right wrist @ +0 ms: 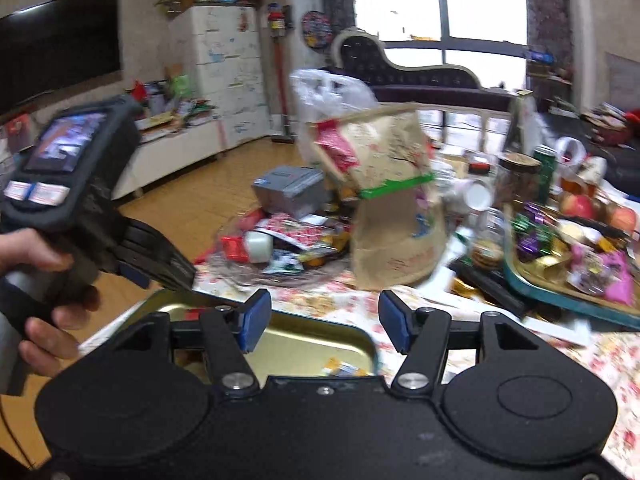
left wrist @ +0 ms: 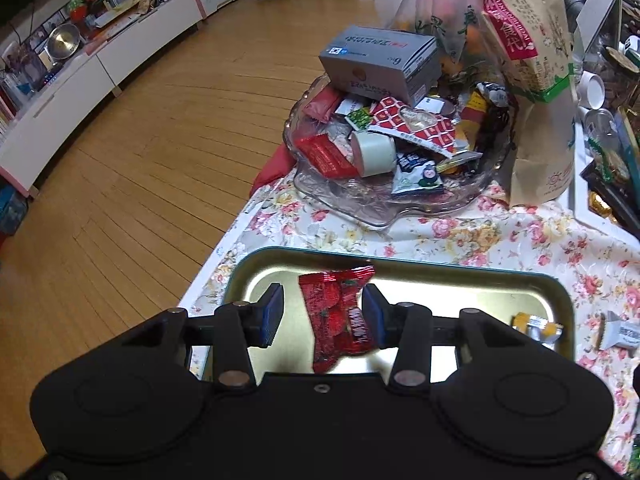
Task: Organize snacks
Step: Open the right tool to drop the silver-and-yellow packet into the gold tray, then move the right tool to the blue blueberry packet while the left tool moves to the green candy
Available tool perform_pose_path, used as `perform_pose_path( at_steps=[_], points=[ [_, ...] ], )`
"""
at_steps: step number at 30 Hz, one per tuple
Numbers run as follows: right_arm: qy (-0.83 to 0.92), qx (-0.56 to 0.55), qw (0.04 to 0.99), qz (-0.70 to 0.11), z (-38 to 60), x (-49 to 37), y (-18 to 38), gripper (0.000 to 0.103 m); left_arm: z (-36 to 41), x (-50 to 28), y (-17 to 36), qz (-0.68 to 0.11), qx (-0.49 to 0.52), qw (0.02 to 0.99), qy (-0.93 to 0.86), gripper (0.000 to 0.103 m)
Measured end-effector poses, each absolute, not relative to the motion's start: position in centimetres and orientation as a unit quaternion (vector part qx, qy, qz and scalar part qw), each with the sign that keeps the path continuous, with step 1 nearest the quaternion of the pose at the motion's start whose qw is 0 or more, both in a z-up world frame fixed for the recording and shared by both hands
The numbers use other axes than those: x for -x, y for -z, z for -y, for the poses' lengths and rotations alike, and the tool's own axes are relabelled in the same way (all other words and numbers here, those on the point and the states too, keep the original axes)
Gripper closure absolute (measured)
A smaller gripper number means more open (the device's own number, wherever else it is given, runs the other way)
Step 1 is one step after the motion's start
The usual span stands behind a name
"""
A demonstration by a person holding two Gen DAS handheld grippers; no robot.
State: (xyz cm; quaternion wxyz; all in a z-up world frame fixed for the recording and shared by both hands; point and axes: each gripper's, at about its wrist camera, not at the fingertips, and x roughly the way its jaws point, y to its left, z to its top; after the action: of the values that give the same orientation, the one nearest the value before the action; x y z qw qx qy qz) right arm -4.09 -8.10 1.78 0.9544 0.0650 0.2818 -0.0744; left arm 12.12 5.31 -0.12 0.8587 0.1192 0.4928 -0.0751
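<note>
My left gripper [left wrist: 323,316] is shut on a red strawberry snack packet [left wrist: 340,312], which hangs tilted between the blue pads over a gold tin tray [left wrist: 400,262]. The packet's right edge lies against the right pad. A yellow-wrapped candy [left wrist: 536,328] rests in the tray's right corner, and a white-wrapped candy [left wrist: 622,334] lies on the cloth just outside it. My right gripper [right wrist: 324,320] stands open and empty above the tray's [right wrist: 360,336] near right corner, with the yellow candy [right wrist: 344,368] below it. A hand holds the left gripper [right wrist: 160,268] at the left of the right wrist view.
Beyond the tray, a glass bowl [left wrist: 340,208] holds several snack packets and a grey box [left wrist: 380,60]. A tall paper bag [left wrist: 536,92] stands to its right. A teal tray of sweets [right wrist: 560,292] sits further right. The table's left edge drops to the wood floor [left wrist: 140,160].
</note>
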Motion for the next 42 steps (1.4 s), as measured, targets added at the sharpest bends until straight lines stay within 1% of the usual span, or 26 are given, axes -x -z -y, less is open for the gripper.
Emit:
perform_pose_path(
  at_steps=[2,6,10,18,25,32,37,40,42],
  points=[
    [0.102,-0.061,0.949,-0.292,8.7,4.6,-1.6,0.038,-4.8,-11.8,-0.2,-0.499,-0.107,0.856,0.084,0.050],
    [0.145,-0.063,0.938,-0.310,11.1,5.8,-1.4,0.038,-3.3,-11.0,-0.9,-0.521,-0.073,0.844,0.110,0.050],
    [0.193,-0.091,0.923,-0.321,14.7,7.8,-1.2,0.038,-1.3,-9.9,-1.3,-0.544,-0.048,0.828,0.126,0.051],
    [0.272,-0.138,0.890,-0.339,21.9,13.5,-0.6,0.037,4.1,-6.0,-2.3,-0.539,-0.087,0.821,0.166,0.051],
    [0.288,-0.157,0.868,-0.372,25.5,18.1,0.5,0.034,8.3,-0.8,-2.0,-0.572,-0.105,0.780,0.232,0.051],
    [0.269,-0.128,0.853,-0.428,25.2,20.6,3.2,0.034,12.0,2.8,-1.3,-0.564,-0.173,0.760,0.271,0.051],
    [0.217,-0.109,0.861,-0.447,23.3,21.8,4.6,0.034,14.1,4.0,-0.7,-0.555,-0.205,0.756,0.279,0.051],
    [0.171,-0.074,0.875,-0.447,21.1,22.1,5.1,0.034,14.9,4.4,-0.5,-0.553,-0.213,0.753,0.284,0.051],
    [0.143,-0.028,0.885,-0.442,19.2,22.1,5.6,0.034,15.2,4.7,-0.4,-0.550,-0.220,0.753,0.286,0.051]
  ],
)
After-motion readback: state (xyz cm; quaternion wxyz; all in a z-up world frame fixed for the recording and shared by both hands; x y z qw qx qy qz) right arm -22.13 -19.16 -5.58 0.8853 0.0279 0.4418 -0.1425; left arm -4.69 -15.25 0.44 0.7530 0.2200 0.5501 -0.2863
